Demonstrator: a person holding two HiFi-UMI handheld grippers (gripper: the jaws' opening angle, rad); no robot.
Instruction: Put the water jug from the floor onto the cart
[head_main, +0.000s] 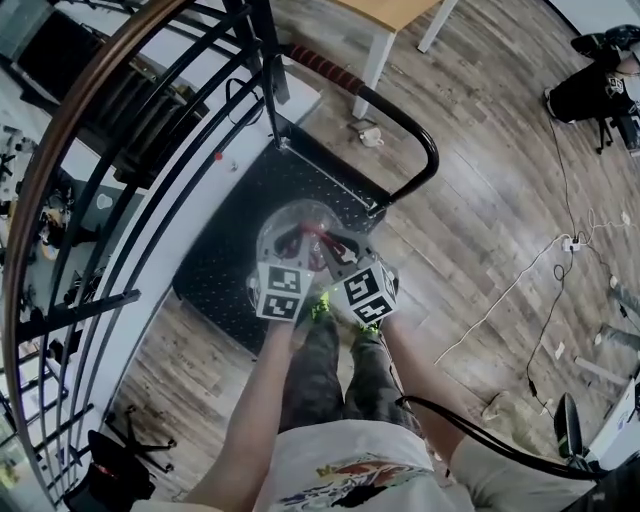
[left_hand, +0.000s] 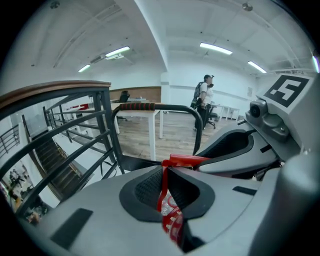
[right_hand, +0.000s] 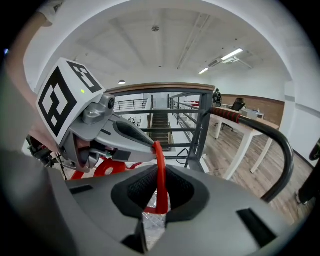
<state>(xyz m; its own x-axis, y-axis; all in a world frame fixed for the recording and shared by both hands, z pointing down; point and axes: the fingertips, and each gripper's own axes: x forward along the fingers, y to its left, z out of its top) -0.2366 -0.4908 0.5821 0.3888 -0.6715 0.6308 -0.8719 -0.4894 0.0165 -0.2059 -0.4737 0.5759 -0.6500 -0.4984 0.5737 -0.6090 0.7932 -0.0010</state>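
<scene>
A clear water jug (head_main: 296, 222) with a red carry handle (head_main: 317, 238) is over the black deck of the cart (head_main: 222, 262); I cannot tell whether it rests on the deck. Both grippers hold that handle from the near side. My left gripper (head_main: 304, 246) is shut on the red handle (left_hand: 163, 186), which runs between its dark pads. From the other side my right gripper (head_main: 332, 250) is shut on the same handle (right_hand: 160, 176). Each gripper shows in the other's view: the right gripper (left_hand: 235, 145) and the left gripper (right_hand: 112, 131). The jug's body is mostly hidden below the jaws.
The cart's black push bar (head_main: 422, 148) with a red grip rises at the far side. A dark stair railing (head_main: 120, 170) curves along the left. White table legs (head_main: 378, 55) stand beyond the cart. Cables (head_main: 520, 290) trail over the wooden floor at right. A person (left_hand: 204, 99) stands far off.
</scene>
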